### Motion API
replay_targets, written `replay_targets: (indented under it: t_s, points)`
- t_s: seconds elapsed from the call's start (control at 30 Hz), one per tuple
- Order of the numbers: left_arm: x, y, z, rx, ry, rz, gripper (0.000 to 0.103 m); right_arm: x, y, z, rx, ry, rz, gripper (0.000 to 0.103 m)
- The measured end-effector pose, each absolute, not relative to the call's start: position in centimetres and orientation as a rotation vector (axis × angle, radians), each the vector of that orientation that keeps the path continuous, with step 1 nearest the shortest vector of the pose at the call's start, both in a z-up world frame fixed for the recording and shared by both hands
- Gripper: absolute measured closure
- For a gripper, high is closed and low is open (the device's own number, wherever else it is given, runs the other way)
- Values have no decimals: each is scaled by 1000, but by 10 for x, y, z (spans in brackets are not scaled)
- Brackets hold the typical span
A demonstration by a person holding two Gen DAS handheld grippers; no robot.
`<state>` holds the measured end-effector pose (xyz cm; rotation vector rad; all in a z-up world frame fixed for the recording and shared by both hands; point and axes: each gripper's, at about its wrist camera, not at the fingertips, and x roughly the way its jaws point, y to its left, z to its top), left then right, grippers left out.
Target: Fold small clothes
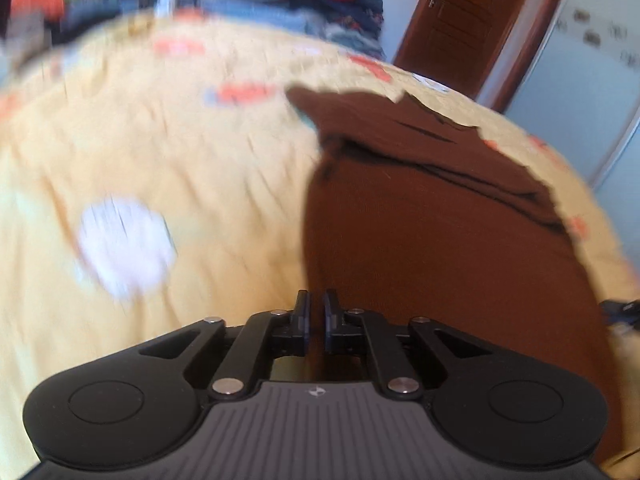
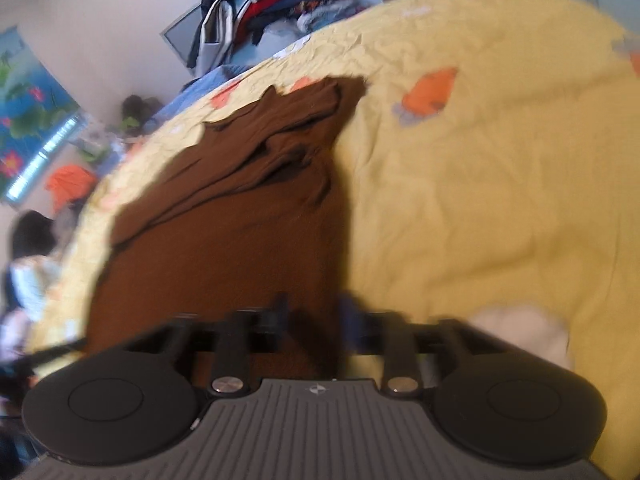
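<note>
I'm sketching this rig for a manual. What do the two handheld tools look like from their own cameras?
Both look alike: the left tool and right tool have matte black bodies with round side pods, a grey ribbed centre plate bearing a small white emblem, black linkage bars with silver pivot pins, and two slim dark fingers. No cables or sleeves show.

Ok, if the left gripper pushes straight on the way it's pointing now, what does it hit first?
Most likely the brown garment: the left gripper points down at its left edge, where it lies on the yellow bedspread. Blur leaves depth unclear; it could clip the bedspread beside that edge.
</note>
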<state>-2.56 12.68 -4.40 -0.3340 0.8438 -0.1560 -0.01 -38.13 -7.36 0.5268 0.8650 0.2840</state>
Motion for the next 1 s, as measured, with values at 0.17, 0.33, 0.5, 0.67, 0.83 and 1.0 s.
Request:
replay_targets:
  t_s: [0.17,0.33,0.5,0.67,0.83,1.0]
  points:
    - [-53,129,-51,-548,810,-265,29,-24,-385,-81,728,918,393,24]
    - [-36,112,-52,-413,854,-232,97,-15,-375,-91,700,982,366,93]
    - [-40,121,-46,-297,861,-228,98,-27,-394,-91,695,932,318,95]
    - [-54,125,-46,-359,889,-245,92,-38,-394,-92,748,960,342,72]
    - [-85,134,-55,-627,886,-367,32,-64,-383,-89,791,992,449,33]
    - [-87,127,-59,-541,921,-309,97,-69,-367,-98,752,1048,454,91]
